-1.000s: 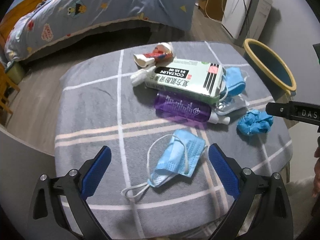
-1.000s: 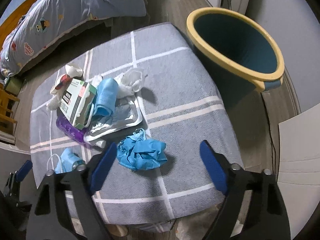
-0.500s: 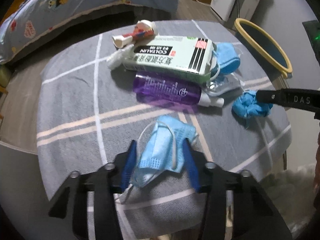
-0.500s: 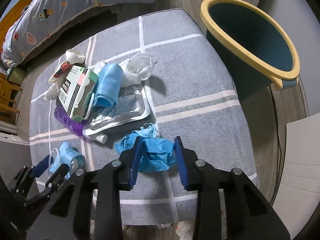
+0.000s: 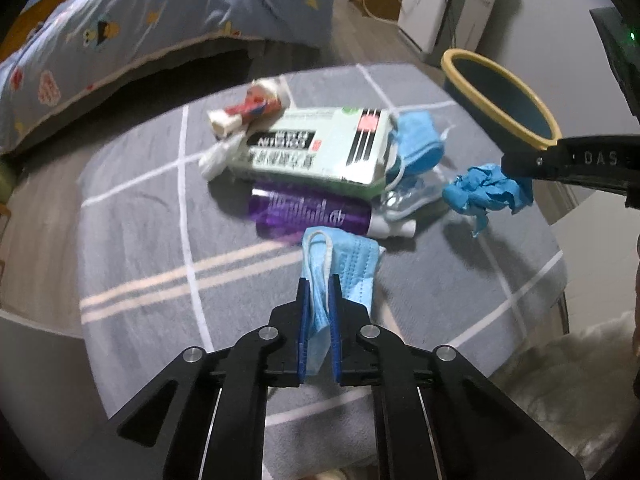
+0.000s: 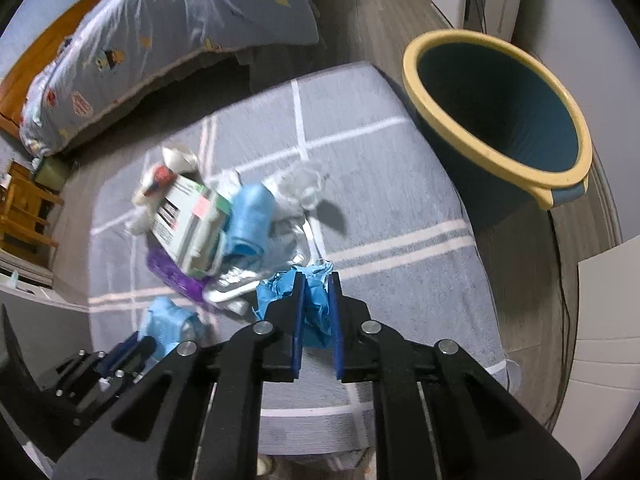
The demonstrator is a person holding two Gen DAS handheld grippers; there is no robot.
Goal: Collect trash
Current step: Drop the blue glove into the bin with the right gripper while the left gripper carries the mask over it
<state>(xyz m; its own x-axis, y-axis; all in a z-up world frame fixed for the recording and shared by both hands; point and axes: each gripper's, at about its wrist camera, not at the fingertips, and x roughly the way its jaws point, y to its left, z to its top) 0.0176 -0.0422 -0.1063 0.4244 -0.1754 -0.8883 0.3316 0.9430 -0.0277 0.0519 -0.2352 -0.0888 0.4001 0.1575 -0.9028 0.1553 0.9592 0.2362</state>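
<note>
My left gripper [image 5: 319,280] is shut on a light blue face mask [image 5: 344,264] and holds it above the grey checked cloth [image 5: 152,240]. My right gripper [image 6: 316,280] is shut on a crumpled blue glove [image 6: 280,292], which also shows in the left wrist view [image 5: 486,192], lifted off the cloth. A pile remains on the cloth: a pale green box [image 5: 316,148], a purple bottle [image 5: 308,212], a second blue mask [image 5: 418,142], a foil pack [image 5: 412,196] and a crumpled wrapper [image 5: 252,106]. The blue bin with a yellow rim [image 6: 500,116] stands to the right.
A bed with a patterned grey quilt [image 5: 132,32] lies behind the table. White appliances [image 5: 436,4] stand at the back right. Wooden furniture [image 6: 28,208] is at the far left. A white fluffy rug [image 5: 560,380] lies at the lower right.
Both grippers have closed fully, the left on the face mask and the right on the blue glove, and both items have lifted off the cloth.
</note>
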